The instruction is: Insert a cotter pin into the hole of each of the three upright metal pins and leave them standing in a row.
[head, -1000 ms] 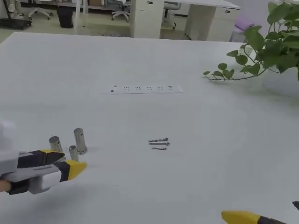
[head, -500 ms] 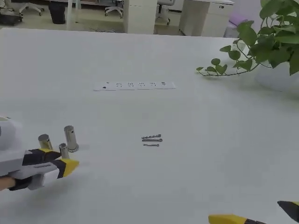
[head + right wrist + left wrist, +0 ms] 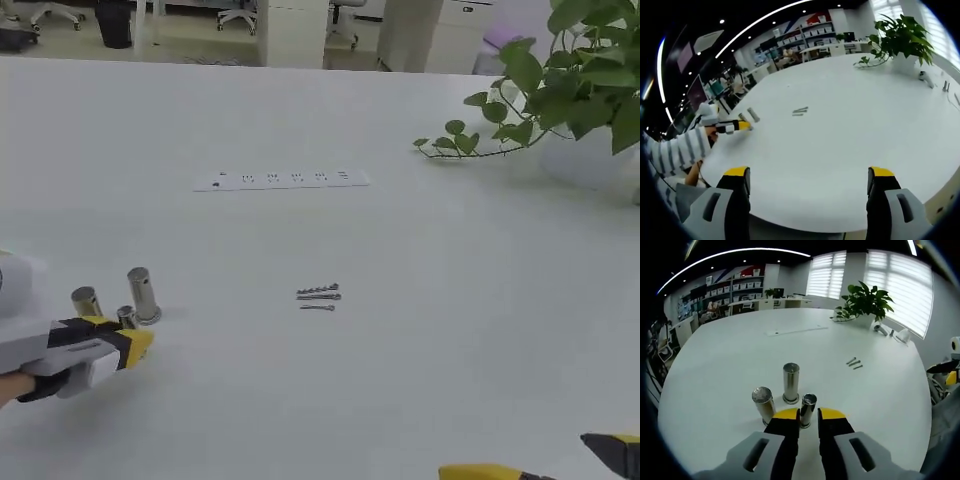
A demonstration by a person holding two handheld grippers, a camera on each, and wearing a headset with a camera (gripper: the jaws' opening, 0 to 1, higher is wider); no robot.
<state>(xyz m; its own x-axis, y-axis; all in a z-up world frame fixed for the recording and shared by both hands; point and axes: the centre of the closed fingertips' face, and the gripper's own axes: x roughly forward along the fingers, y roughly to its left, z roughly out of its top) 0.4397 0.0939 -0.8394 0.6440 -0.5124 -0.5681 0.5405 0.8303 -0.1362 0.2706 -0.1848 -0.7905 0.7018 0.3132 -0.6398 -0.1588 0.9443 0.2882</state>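
Three upright metal pins (image 3: 139,293) stand clustered at the near left, not yet in a row. The three cotter pins (image 3: 318,295) lie loose together mid-table (image 3: 400,250), well apart to the right.

Left gripper (image 3: 808,416): jaws nearly together, the shortest pin (image 3: 808,407) between the tips; actual clamping cannot be told.

Right gripper (image 3: 808,172): near right, jaws wide apart, empty.

Change over the last second: no part has shifted, and the left gripper stays at the shortest pin.

Judged: insertion not begun.

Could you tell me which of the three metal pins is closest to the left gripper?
The thinnest pin, standing right between the yellow tips of the left gripper. The tall pin and the thick pin stand outside the jaws.
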